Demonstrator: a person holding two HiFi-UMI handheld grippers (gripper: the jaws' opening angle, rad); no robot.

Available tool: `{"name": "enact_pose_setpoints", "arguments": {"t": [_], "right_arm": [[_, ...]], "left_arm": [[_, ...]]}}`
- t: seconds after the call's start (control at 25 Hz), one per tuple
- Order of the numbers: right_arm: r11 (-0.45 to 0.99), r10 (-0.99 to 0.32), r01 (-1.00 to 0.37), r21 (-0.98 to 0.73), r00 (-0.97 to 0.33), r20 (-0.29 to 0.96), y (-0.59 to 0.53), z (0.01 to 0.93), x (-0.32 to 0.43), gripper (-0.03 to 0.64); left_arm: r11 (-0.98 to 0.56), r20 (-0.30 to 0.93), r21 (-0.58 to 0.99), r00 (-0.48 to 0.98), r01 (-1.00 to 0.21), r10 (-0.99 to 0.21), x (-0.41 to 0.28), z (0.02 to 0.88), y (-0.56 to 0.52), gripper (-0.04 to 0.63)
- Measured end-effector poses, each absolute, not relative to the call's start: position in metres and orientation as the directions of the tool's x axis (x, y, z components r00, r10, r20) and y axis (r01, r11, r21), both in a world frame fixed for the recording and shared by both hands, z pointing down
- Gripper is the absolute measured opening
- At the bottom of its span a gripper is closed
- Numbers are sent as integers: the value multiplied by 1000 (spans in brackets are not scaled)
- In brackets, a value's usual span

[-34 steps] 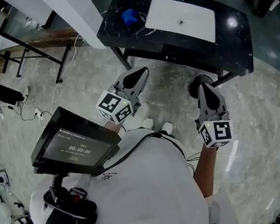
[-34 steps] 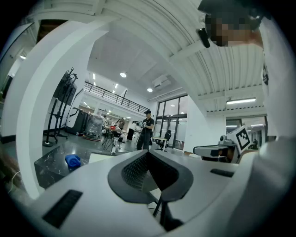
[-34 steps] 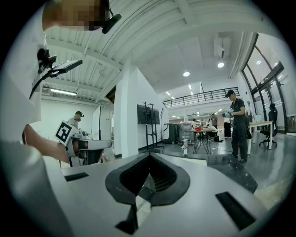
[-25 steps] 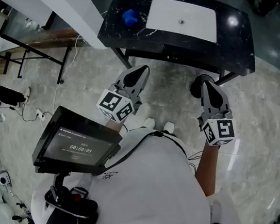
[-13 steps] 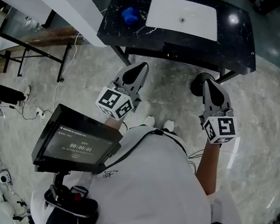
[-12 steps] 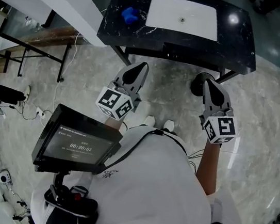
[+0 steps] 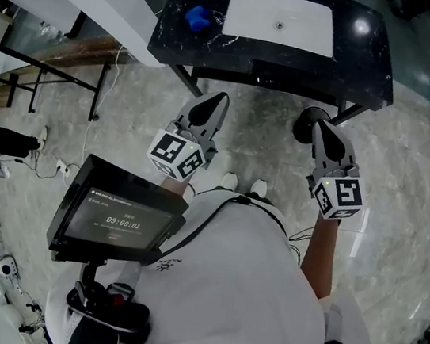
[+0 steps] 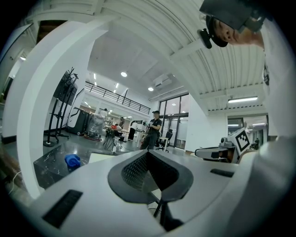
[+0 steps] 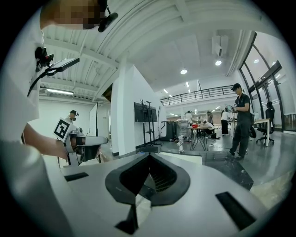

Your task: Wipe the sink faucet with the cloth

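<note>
Clenched and empty, the left gripper [image 7: 213, 103] and right gripper [image 7: 322, 137] are hovering. The blue cloth [image 7: 198, 18] is lying on the counter [image 7: 363, 65] left of the sink [image 7: 303, 35], showing in the left gripper view [image 8: 72, 160], not the right.

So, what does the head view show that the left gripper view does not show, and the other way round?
Only the head view: the screen with a timer, and the sink drain. Only the left gripper view: a person in dark clothes standing far behind the black counter, and ceiling lights. Both: the blue cloth on that counter, and the right gripper.
</note>
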State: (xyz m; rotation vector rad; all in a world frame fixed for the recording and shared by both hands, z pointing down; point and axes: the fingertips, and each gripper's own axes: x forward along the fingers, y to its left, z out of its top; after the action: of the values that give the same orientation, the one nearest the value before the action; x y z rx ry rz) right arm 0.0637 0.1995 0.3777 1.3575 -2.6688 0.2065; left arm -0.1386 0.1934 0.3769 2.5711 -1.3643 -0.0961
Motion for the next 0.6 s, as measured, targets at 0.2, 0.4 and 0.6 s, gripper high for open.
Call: {"name": "enact_pose_setpoints", "arguments": {"t": [0.2,0.4,0.6], "right_arm": [[594,-781,-801,-69,-596,188,203,380,77,3],[616,-764,-784,-78,-618,185,204,384,88,3],[632,-750,-771,-84,-635,187,208,385,98,3]], "left_arm": [[-533,57,222,557,-816,-829,-124,375,198,-12],[-519,64,220,543,-826,-837,-108,377,201,-12],[-510,68,220,535,-831,-842,-92,377,207,-12]]}}
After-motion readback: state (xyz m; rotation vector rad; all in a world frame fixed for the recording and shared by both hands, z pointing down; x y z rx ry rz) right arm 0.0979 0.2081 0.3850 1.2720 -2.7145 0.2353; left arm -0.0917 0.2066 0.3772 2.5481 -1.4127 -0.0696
